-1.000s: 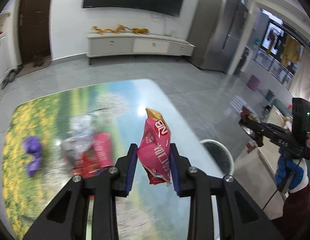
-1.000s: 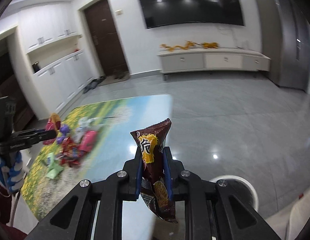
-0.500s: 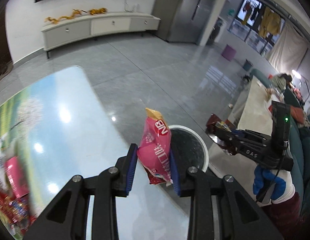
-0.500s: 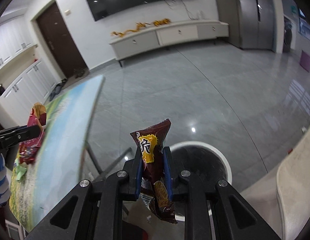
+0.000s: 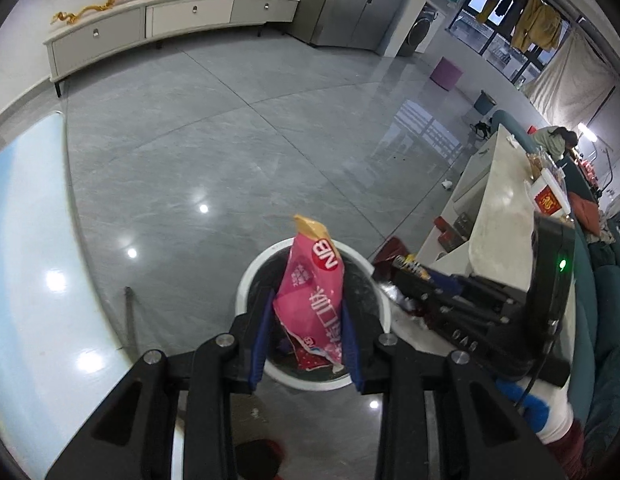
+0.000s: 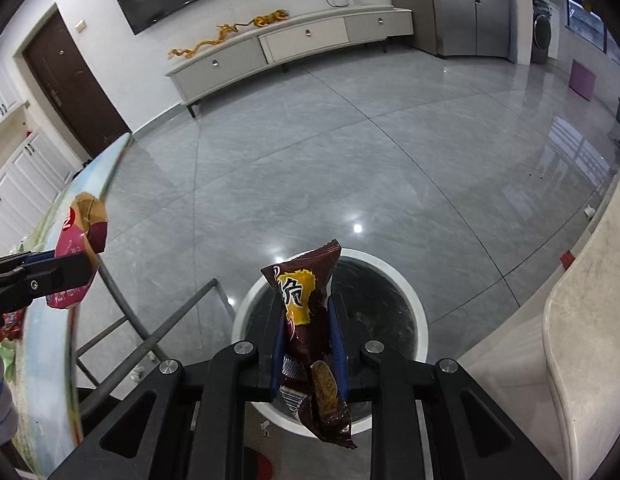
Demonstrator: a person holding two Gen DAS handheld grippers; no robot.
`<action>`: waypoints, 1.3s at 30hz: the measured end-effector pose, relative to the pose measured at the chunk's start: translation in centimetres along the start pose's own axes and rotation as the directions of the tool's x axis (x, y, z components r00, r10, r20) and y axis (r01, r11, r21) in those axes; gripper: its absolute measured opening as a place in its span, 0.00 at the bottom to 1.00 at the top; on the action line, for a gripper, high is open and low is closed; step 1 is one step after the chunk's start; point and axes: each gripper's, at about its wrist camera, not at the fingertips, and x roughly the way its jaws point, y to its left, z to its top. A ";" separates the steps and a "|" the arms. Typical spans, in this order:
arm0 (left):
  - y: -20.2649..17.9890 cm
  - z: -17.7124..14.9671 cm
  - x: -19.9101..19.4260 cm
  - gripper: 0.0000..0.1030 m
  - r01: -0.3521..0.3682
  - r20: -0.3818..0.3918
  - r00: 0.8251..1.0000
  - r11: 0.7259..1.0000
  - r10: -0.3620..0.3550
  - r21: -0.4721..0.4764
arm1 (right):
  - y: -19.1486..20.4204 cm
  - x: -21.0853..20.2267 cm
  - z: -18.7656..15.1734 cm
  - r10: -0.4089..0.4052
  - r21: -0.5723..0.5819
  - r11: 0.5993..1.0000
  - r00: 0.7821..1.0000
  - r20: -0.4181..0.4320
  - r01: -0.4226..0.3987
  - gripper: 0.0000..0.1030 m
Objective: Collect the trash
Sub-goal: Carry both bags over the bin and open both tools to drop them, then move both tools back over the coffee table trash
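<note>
Left hand-held gripper point(image 5: 306, 330): black frame, blue pads, clamped on a pink snack bag point(image 5: 311, 304) with a yellow-orange top seal and white lettering; the bag stands upright between the pads, its lower torn end hanging below them. Directly beneath and beyond it sits a round trash bin point(image 5: 246, 284), white rim, dark liner, with a few scraps visible at the bottom. Right hand-held gripper point(image 6: 308, 344): same build, closed on a dark brown snack bag point(image 6: 306, 312) with a yellow patch and white characters; the bag is held upright, its crumpled lower end drooping below the pads. The same trash bin point(image 6: 413, 296) lies under this gripper, so both bags hang over its opening. In the left wrist view the right gripper shows at the right edge, just beside the bin rim; in the right wrist view the left gripper and its pink bag show at the left edge, near the counter point(image 6: 50, 360). Counter: glossy top printed with a landscape, sky-blue end toward the bin, metal legs below, more wrappers at its far end, partly hidden. Floor point(image 5: 230, 128): grey polished tile with ceiling-light reflections, small white scraps near the bin. Background: long white cabinet point(image 6: 294, 44) with a golden dragon ornament on it, wall television, dark door, steel refrigerator.
</note>
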 end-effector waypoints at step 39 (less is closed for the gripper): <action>7.0 -7.4 -25.1 0.62 -0.159 0.459 0.864 0.977 0.208 -0.143 | 13.9 -15.9 2.5 0.120 -0.220 0.975 0.925 0.360 -0.040 0.46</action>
